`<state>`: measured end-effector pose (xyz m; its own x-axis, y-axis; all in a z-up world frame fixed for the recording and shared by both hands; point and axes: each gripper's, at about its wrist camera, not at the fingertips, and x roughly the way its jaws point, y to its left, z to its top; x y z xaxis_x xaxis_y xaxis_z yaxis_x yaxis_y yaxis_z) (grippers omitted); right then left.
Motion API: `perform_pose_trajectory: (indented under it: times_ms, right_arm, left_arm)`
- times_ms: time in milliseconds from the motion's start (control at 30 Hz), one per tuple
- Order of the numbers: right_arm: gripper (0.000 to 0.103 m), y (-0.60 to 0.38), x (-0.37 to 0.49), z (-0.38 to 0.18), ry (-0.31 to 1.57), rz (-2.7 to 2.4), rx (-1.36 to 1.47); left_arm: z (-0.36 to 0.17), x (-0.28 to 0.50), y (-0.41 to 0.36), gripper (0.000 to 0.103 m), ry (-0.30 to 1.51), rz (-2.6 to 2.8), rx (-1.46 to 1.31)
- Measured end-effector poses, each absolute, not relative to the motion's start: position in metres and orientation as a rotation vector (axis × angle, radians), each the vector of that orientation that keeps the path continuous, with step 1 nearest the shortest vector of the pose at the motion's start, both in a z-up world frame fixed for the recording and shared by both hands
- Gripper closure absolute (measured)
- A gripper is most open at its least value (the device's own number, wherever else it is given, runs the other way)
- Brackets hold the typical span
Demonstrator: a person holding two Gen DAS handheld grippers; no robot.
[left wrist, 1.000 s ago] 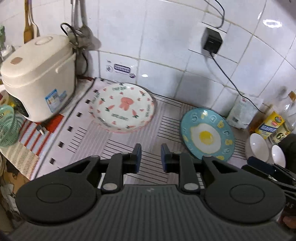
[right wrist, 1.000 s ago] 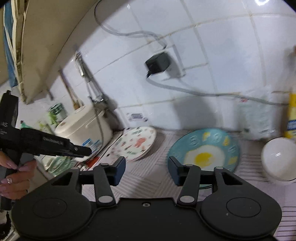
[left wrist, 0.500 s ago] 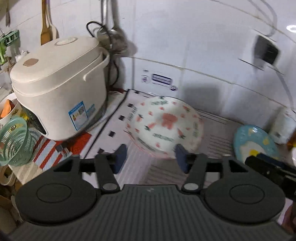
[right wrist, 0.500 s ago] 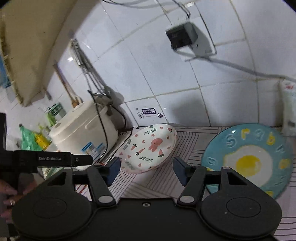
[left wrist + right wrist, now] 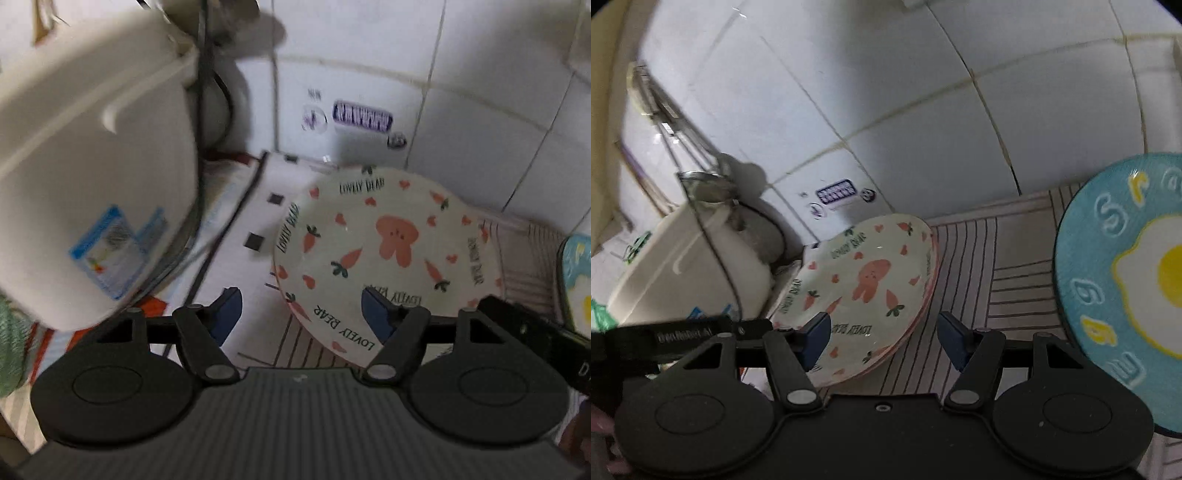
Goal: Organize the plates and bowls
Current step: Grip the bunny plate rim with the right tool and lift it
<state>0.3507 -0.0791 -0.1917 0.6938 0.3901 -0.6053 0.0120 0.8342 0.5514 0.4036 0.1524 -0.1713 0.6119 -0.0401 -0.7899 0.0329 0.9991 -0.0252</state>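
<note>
Left gripper (image 5: 301,314) jaws just opened wider; right gripper (image 5: 884,338) gapes, empty.

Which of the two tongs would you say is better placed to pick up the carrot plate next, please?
Probably the left tongs: open, with the carrot plate's near rim between the fingers. The right tongs frame only the plate's side edge and bare mat.

Glossy ceramics, matt plastic tools

I see a glazed carrot plate (image 5: 384,251), a shiny blue egg plate (image 5: 1123,288), glossy wall tiles (image 5: 886,92), and a smooth plastic rice cooker (image 5: 92,166).
</note>
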Motion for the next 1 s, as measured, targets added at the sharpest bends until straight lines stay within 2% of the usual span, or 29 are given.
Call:
perform_pose_trajectory:
  times_ms: [167,267,300,400,500,533,800,1000]
  right_arm:
    - [0.034,-0.068,0.369,-0.208,0.815,0.195,0.532]
    - [0.043,-0.066,0.373,-0.214,0.811,0.161,0.571]
    - [0.05,-0.066,0.373,-0.215,0.814,0.153,0.58]
    - [0.076,-0.067,0.377,-0.217,0.838,0.127,0.579]
    - [0.086,-0.068,0.382,-0.217,0.863,0.095,0.582]
    - [0.087,-0.068,0.384,-0.218,0.869,0.097,0.588]
    - [0.087,-0.071,0.391,-0.218,0.904,0.118,0.591]
    - [0.084,-0.074,0.387,-0.205,0.934,0.17,0.554]
  left_arm:
    - [-0.187,0.43,0.168,0.03,0.963,-0.049,-0.081]
    - [-0.192,0.439,0.174,0.034,0.981,-0.077,-0.113]
    - [-0.194,0.441,0.176,0.039,0.991,-0.083,-0.119]
    - [-0.203,0.444,0.177,0.067,1.031,-0.1,-0.113]
    - [-0.207,0.441,0.176,0.075,1.005,-0.132,-0.108]
    - [-0.208,0.44,0.175,0.078,0.998,-0.136,-0.101]
    - [-0.208,0.441,0.173,0.079,1.019,-0.129,-0.13]
    - [-0.183,0.422,0.158,0.08,0.999,-0.188,0.0]
